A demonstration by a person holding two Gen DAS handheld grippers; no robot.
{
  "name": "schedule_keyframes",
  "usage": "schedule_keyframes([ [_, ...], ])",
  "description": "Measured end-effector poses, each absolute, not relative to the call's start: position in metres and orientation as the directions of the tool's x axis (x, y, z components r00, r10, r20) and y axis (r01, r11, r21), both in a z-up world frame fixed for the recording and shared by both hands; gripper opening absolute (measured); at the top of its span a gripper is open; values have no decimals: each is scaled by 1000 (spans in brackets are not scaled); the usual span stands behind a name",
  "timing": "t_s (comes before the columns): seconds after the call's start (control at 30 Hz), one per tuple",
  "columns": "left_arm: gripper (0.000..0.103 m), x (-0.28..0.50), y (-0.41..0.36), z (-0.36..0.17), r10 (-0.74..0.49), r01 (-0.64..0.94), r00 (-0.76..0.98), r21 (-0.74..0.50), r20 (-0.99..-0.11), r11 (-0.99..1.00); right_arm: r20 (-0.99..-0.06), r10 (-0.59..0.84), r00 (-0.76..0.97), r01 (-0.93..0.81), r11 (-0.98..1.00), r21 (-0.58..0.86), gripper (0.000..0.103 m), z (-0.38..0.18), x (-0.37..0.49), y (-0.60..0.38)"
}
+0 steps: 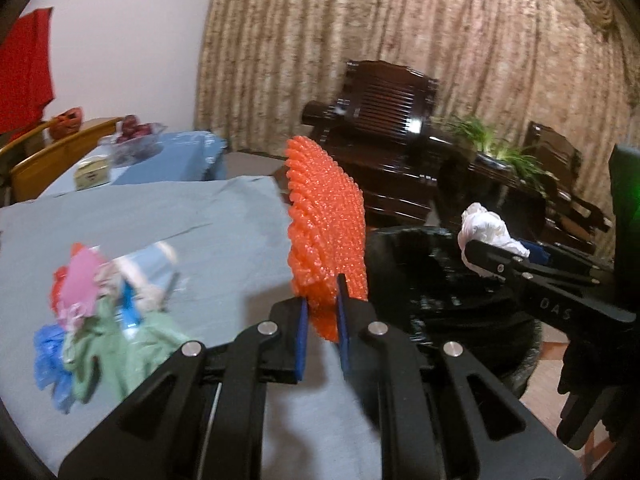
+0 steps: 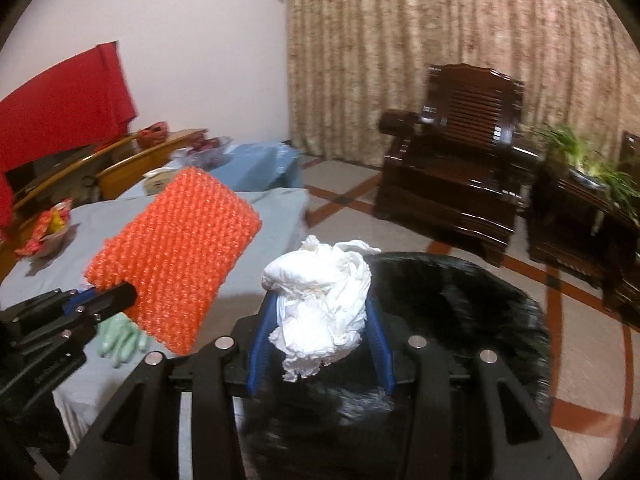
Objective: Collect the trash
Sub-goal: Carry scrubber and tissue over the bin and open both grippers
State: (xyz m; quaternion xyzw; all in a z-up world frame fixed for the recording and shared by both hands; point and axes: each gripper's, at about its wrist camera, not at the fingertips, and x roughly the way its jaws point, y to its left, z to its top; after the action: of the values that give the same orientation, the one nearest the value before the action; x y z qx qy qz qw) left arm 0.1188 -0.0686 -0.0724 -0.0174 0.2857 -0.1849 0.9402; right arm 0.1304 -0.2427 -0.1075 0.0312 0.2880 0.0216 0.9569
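My left gripper (image 1: 323, 312) is shut on an orange foam net sleeve (image 1: 326, 232), which stands up edge-on above the blue pads at the table's right edge. In the right wrist view the same orange sleeve (image 2: 172, 256) hangs flat from the left gripper (image 2: 116, 298). My right gripper (image 2: 320, 320) is shut on a crumpled white tissue wad (image 2: 320, 300) over the black-lined bin (image 2: 460, 292). From the left wrist view the tissue wad (image 1: 486, 232) and right gripper (image 1: 480, 256) hover above the bin (image 1: 420, 264).
A heap of coloured wrappers, bags and a green glove (image 1: 104, 304) lies on the blue-grey tablecloth (image 1: 192, 216). A second table with a fruit bowl (image 1: 136, 140) stands behind. Dark wooden armchairs (image 2: 456, 168) and a plant (image 2: 592, 164) stand on the tiled floor to the right.
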Motion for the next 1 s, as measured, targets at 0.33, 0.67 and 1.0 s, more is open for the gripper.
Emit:
schedule_keyframes([
  [0.33,12,139,-137,-84,-448,454,704,-135,-551,881,-594,-59,803,111,993,51,43,-131,131,-293],
  [0.67,40,156,-172,-105,-485,502,637,-155,-598,851,-614,-120,780,177,984,32,67,-145,126,-317],
  [1.0,76,144,-137,-98,-422,442,697,-116,-580,889,-586,-117,802,190,980,65,97,-136,118,-320],
])
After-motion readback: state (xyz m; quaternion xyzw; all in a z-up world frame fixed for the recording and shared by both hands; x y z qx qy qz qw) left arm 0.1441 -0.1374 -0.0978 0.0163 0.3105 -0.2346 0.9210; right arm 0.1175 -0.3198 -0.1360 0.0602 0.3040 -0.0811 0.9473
